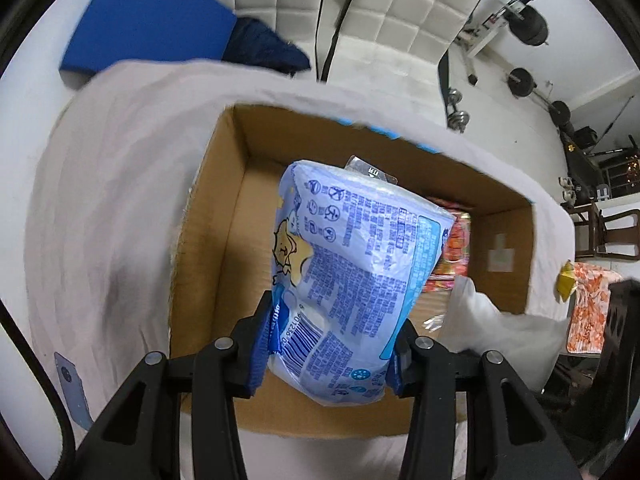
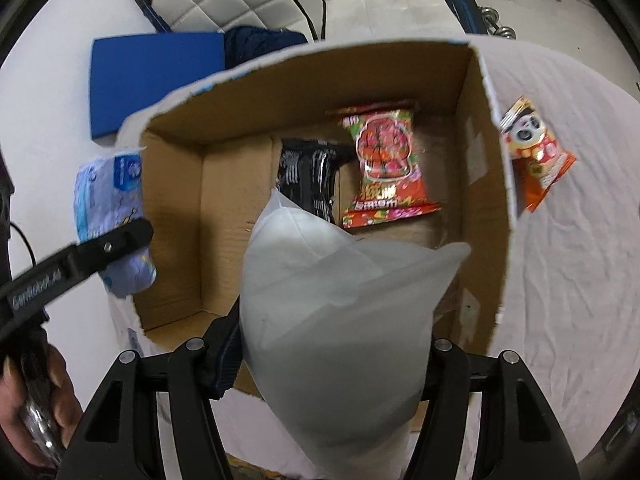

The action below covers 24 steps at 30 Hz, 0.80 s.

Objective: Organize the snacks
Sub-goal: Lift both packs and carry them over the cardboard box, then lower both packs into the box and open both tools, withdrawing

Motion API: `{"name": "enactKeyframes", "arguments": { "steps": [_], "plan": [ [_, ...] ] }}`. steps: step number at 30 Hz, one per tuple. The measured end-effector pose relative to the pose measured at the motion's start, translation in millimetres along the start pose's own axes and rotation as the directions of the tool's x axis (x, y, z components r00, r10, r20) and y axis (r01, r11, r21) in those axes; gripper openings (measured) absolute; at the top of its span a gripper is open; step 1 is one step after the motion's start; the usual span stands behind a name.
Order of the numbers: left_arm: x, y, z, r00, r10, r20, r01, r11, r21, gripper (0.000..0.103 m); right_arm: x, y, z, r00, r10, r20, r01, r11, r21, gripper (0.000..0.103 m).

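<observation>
My left gripper is shut on a light blue snack bag with a cartoon print, held above the open cardboard box. The same blue bag shows at the box's left wall in the right wrist view. My right gripper is shut on a white translucent bag, held over the near side of the box. Inside the box lie a red snack bag and a black snack bag. The white bag also shows in the left wrist view.
An orange panda snack bag lies on the white cloth right of the box. A blue pad and dark fabric sit on the floor behind. A hand grips the left gripper's handle. Weights stand by the far wall.
</observation>
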State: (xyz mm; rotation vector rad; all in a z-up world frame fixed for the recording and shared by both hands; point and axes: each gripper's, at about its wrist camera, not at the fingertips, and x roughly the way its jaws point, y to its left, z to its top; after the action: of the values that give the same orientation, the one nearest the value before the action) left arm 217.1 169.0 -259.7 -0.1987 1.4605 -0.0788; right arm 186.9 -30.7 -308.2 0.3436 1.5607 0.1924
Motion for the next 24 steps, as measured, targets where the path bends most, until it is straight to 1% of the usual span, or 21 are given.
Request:
{"name": "enactKeyframes", "arguments": {
  "steps": [6, 8, 11, 14, 18, 20, 23, 24],
  "plan": [
    [46, 14, 8, 0.994, -0.029, -0.103, 0.024, 0.999, -0.045, 0.045, 37, -1, -2, 0.998, -0.036, -0.043, 0.036, 0.999, 0.014, 0.064],
    [59, 17, 11, 0.992, -0.038, -0.124, 0.032, 0.998, -0.054, 0.045, 47, -3, -3, 0.998, -0.042, -0.053, 0.043, 0.999, 0.022, 0.063],
    [79, 17, 16, 0.987, -0.033, -0.158, 0.025, 0.998, -0.055, 0.046, 58, -6, -2, 0.996, -0.055, -0.063, 0.057, 0.998, 0.027, 0.062],
    [98, 14, 25, 0.983, -0.020, -0.184, 0.014, 0.999, -0.034, 0.046, 67, -10, 0, 0.994, -0.083, -0.070, 0.085, 0.996, 0.029, 0.062],
    [118, 11, 35, 0.979, 0.014, -0.202, -0.015, 1.000, -0.002, 0.049, 70, -16, 2, 0.994, -0.082, -0.078, 0.085, 0.995, 0.044, 0.062],
    [123, 10, 38, 0.978, 0.029, -0.209, -0.028, 1.000, 0.009, 0.050, 67, -19, 3, 0.993, -0.096, -0.073, 0.100, 0.994, 0.043, 0.062],
    [128, 7, 40, 0.974, 0.049, -0.222, -0.044, 0.999, 0.029, 0.055, 57, -22, 3, 0.991, -0.127, -0.051, 0.129, 0.991, 0.040, 0.062],
    [128, 6, 41, 0.973, 0.061, -0.224, -0.054, 0.998, 0.036, 0.058, 53, -22, 3, 0.990, -0.136, -0.042, 0.138, 0.990, 0.038, 0.062]
  ]
}}
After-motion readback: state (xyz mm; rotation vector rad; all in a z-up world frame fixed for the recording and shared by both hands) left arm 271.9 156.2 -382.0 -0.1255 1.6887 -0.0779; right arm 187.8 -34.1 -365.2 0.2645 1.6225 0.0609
